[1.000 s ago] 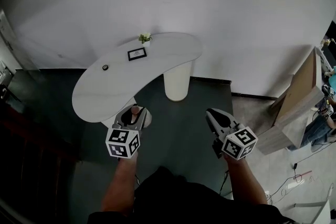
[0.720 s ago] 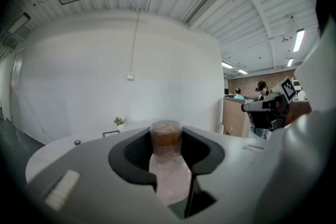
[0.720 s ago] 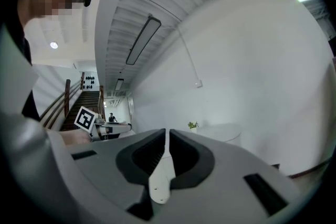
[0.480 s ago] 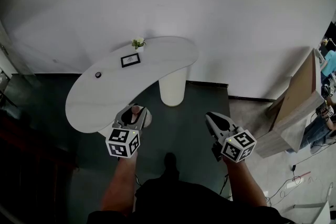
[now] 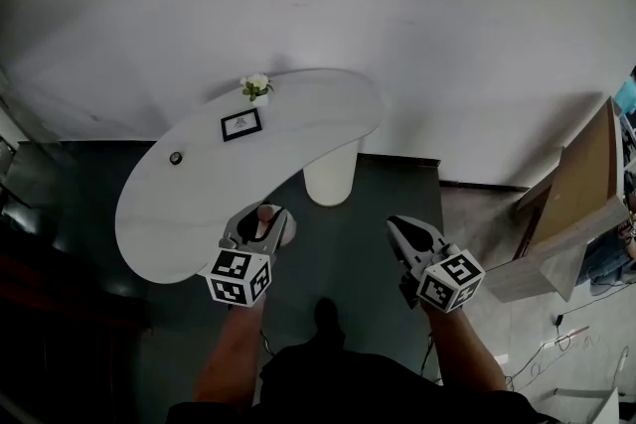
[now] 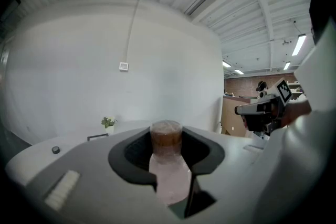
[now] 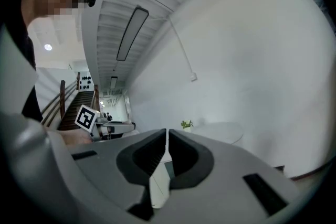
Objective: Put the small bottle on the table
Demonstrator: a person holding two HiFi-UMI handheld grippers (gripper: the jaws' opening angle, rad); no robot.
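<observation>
Bottle (image 6: 168, 165) is clamped upright between left gripper (image 5: 261, 221) jaws, seen at the near edge of table (image 5: 189, 194), not set down. Right gripper (image 5: 401, 229) jaws are closed together, nothing held.

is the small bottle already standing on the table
No, the small bottle is gripped in the left gripper, held up in the air rather than resting on the table.
</observation>
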